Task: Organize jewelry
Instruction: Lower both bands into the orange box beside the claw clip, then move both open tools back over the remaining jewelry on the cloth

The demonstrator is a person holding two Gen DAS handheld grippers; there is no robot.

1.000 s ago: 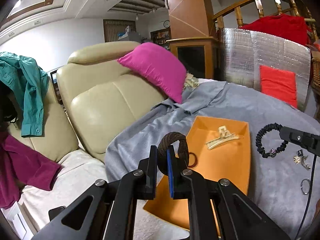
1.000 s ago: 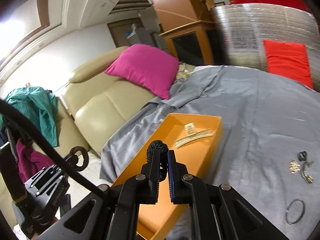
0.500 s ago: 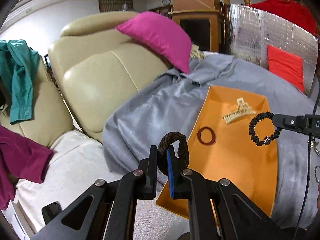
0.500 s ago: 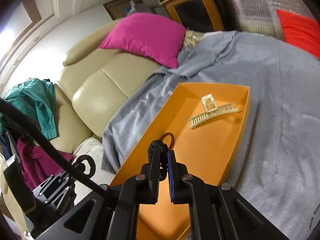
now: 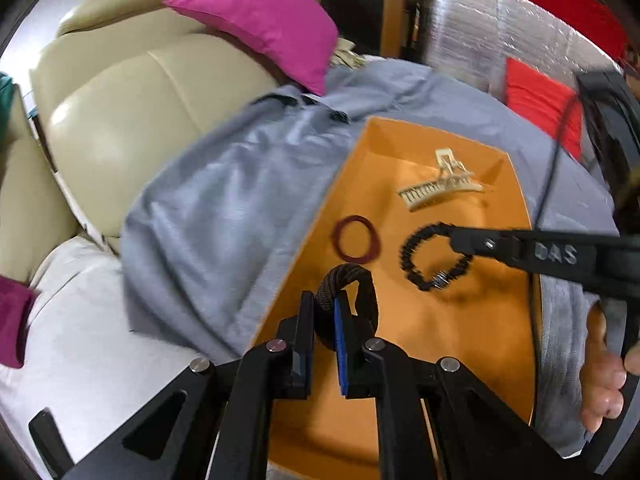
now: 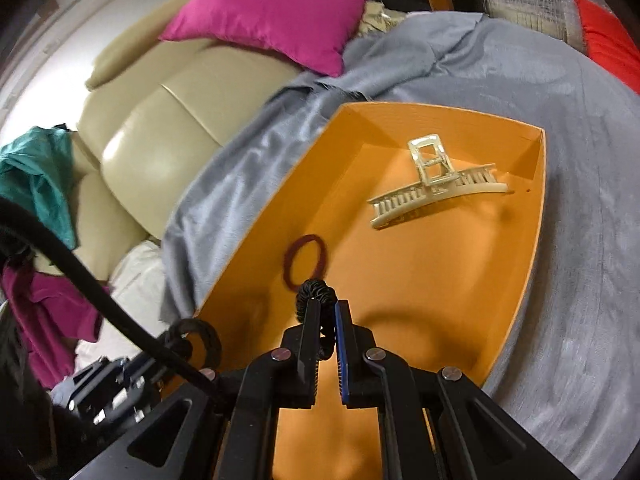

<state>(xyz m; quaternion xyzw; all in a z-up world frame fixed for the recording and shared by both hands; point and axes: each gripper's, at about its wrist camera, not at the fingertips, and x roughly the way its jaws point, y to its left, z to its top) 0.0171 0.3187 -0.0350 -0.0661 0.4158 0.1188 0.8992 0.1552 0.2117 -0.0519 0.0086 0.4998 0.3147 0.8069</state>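
An orange tray (image 5: 460,332) lies on a grey cloth (image 5: 240,200). In it are a cream hair claw (image 5: 438,188) and a dark red hair tie (image 5: 356,237). My left gripper (image 5: 326,320) is shut on a brown braided bracelet (image 5: 348,280) above the tray's near left part. My right gripper (image 6: 326,320) is shut on a black beaded bracelet (image 6: 316,294) over the tray; in the left wrist view that bracelet (image 5: 434,256) hangs just above the tray floor. The claw (image 6: 434,184), red tie (image 6: 306,260) and tray (image 6: 440,280) show in the right wrist view too.
A beige leather sofa (image 5: 132,104) with a magenta cushion (image 5: 264,20) stands behind the cloth. A red cushion (image 5: 540,104) leans on a silver foil panel at the back right. Teal and magenta clothes (image 6: 36,184) hang on the left.
Both grippers have moved forward and down over the tray with their bracelets. The black bracelet now hangs low over the tray floor beside the red tie.
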